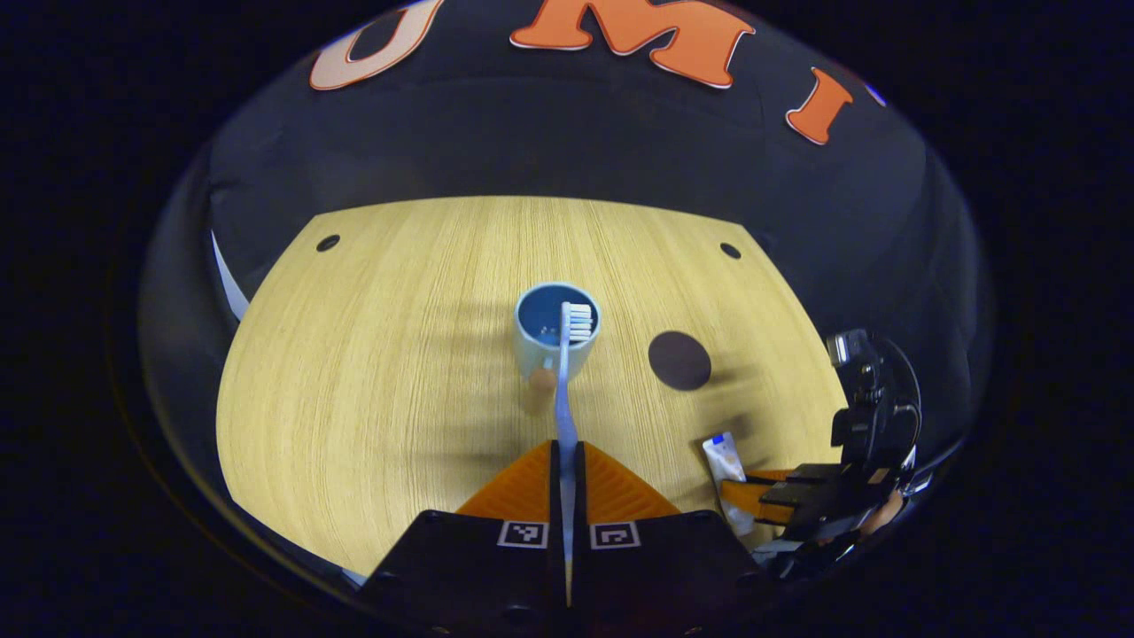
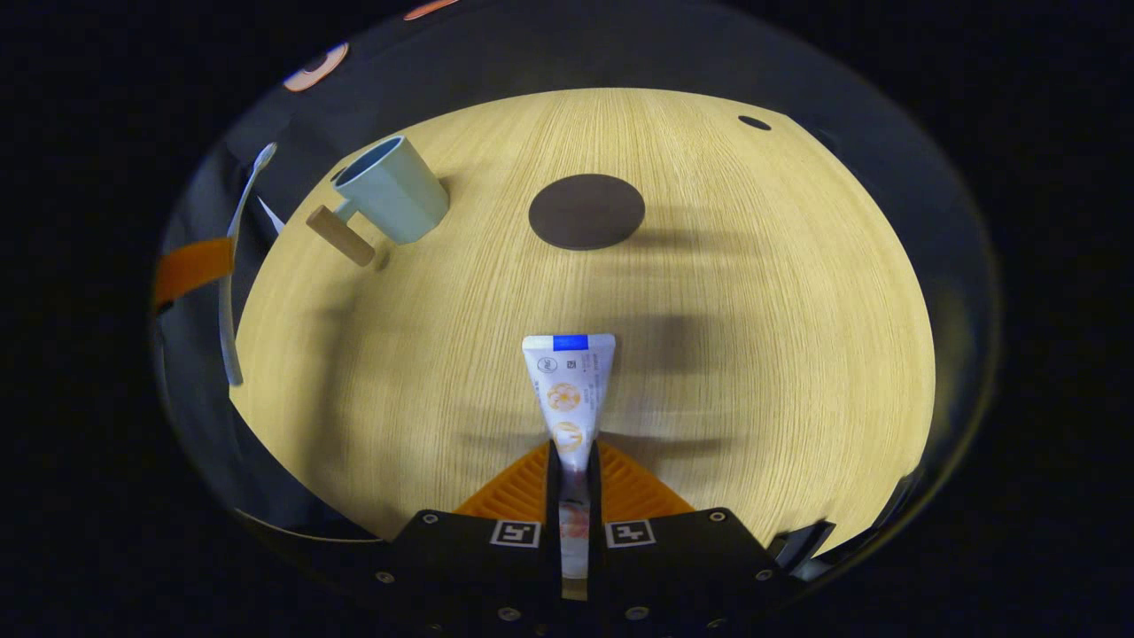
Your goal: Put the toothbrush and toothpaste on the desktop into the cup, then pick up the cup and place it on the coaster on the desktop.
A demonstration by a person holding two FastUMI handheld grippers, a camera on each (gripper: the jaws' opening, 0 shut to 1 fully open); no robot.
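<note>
The left gripper has its jaws clamped on the handle of the toothbrush; the brush runs straight away from it, its bristled head over the open mouth of the cup, though whether the head has dipped below the rim I cannot tell; the cup stands upright near the middle of the pale wooden tabletop, pale outside and blue inside, with its wooden handle on the near side. Just right of the cup lies the dark round coaster, flat and bare, apart from the cup.

The right gripper has its jaws pressed on the narrow end of the toothpaste; the tube points away from it with its flat crimped end farthest out, held above the wood with a shadow beyond it. In the right gripper view the coaster sits far and central, the cup far to the left, and the toothbrush shows as a thin pale line at the left edge; in the left gripper view the right gripper and its tube are at the near right.
</note>
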